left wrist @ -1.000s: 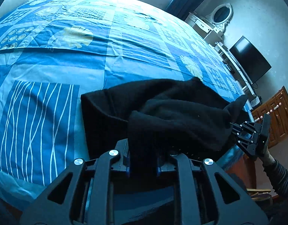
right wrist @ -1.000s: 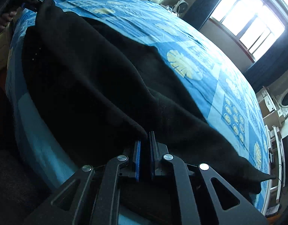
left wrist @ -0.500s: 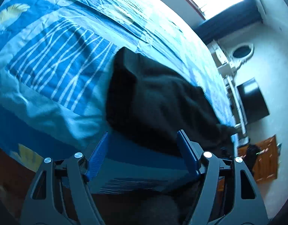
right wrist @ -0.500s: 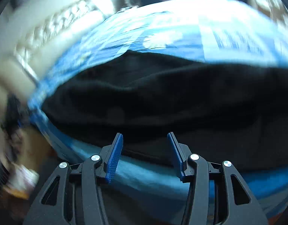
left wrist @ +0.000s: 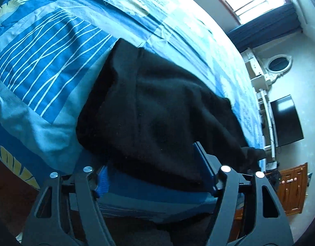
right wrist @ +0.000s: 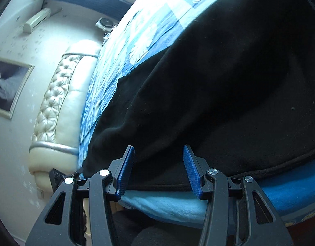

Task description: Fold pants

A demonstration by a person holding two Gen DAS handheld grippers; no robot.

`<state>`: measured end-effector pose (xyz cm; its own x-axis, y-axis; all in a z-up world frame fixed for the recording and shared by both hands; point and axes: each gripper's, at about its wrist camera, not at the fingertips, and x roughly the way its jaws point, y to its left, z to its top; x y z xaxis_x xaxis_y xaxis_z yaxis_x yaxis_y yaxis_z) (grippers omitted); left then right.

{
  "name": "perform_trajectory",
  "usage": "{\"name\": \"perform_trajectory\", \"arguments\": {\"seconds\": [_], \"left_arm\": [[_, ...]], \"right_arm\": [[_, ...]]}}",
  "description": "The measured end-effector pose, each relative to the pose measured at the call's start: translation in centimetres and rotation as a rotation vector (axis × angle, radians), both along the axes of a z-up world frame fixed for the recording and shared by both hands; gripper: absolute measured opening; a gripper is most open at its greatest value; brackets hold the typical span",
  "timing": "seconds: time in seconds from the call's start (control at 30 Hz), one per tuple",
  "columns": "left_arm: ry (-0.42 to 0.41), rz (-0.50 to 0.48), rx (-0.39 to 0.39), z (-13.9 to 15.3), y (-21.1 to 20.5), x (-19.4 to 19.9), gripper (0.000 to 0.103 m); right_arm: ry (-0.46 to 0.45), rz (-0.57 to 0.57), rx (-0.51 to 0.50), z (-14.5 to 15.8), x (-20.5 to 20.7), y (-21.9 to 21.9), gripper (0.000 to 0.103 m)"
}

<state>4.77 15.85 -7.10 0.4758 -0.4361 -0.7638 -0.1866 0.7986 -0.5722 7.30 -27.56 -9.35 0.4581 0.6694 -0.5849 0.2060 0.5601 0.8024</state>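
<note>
Pants doubled over at the bed's near edge; fold judged part done.

The black pants (left wrist: 157, 110) were seen lying layered on the blue bedspread (left wrist: 46, 65), long axis along the near edge. The left gripper (left wrist: 155, 170), jaws closing, and the right gripper (right wrist: 159, 170), jaws opening, clasped nothing. Further folds were judged outstanding.

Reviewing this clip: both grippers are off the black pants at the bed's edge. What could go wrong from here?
1. The black pants lie right along the near edge of the blue bedspread, so a nudge may slide them off.
2. The left gripper is closing, and the pants' hem sags between its fingers; it might pinch the bedspread along with the cloth.
3. The right gripper is opening over a bunched layer that looks uneven, so the next fold may come out crooked.
</note>
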Motion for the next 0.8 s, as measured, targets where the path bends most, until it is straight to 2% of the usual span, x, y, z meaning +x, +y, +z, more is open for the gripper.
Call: {"name": "perform_trajectory", "arguments": {"seconds": [0.07, 0.17, 0.2, 0.27, 0.33, 0.57, 0.7, 0.8], "left_arm": [[0.014, 0.001, 0.028, -0.3, -0.2, 0.2, 0.046], [0.037, 0.001, 0.056, -0.8, 0.0, 0.4, 0.028], [0.040, 0.003, 0.056, -1.0, 0.3, 0.4, 0.025], [0.051, 0.011, 0.047, -1.2, 0.7, 0.6, 0.015], [0.057, 0.021, 0.036, -1.1, 1.2, 0.6, 0.013], [0.036, 0.035, 0.078, 0.0, 2.1, 0.4, 0.012], [0.046, 0.042, 0.057, -1.0, 2.9, 0.4, 0.012], [0.046, 0.047, 0.033, -1.6, 3.0, 0.3, 0.012]], "right_arm": [[0.009, -0.016, 0.035, -0.1, -0.5, -0.3, 0.056], [0.015, -0.066, 0.058, -0.6, -0.4, -0.7, 0.056], [0.019, -0.082, 0.064, -0.8, -0.3, -0.8, 0.056], [0.020, -0.089, 0.034, -0.9, 0.1, -0.6, 0.046], [0.036, -0.093, 0.001, -0.9, 0.2, -0.7, 0.010], [-0.006, -0.076, -0.007, 1.6, -2.8, -0.8, 0.007], [0.044, -0.058, -0.014, -0.2, -3.3, -0.4, 0.006], [0.061, -0.070, 0.026, -1.7, -3.3, -0.6, 0.006]]}}
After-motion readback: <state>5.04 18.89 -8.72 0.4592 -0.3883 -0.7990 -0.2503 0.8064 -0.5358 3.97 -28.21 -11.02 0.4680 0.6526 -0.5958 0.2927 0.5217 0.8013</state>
